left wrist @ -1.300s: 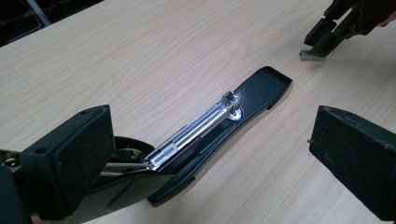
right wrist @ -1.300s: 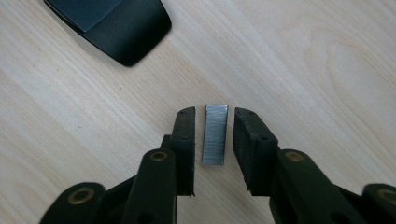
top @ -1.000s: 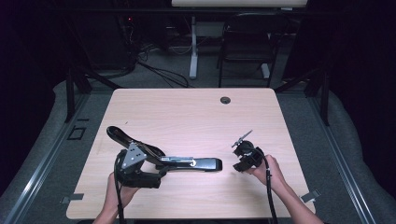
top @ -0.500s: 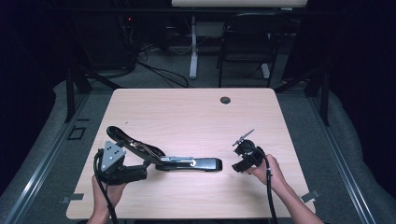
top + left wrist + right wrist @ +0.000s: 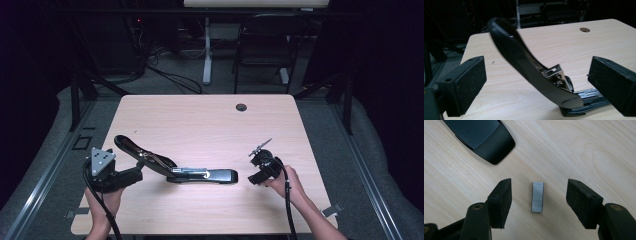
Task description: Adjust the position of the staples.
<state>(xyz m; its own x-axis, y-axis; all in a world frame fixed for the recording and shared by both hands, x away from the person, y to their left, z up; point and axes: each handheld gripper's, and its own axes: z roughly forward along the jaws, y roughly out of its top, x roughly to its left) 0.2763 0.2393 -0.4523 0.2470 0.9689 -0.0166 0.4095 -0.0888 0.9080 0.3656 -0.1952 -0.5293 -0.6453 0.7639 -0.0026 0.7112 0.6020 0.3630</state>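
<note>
**Left gripper off the stapler, right gripper spread over the staple strip**

Since the earlier frames my left gripper [image 5: 137, 175] has slid away toward the lower left of the high view and now sits at the worktop's [image 5: 210, 120] left edge, just clear of the stapler's raised arm. Its jaws stand wide with nothing between the pads; in the left gripper view the stapler [image 5: 534, 75] is ahead of them, its black top arm swung up and tilted toward the upper left, the base lying flat at lower right. My right gripper [image 5: 539, 202] has just been opening: the staple strip [image 5: 538, 197] lies flat on the wood between the jaws, touching neither pad. The stapler's front tip is at the upper left of that view.
</note>
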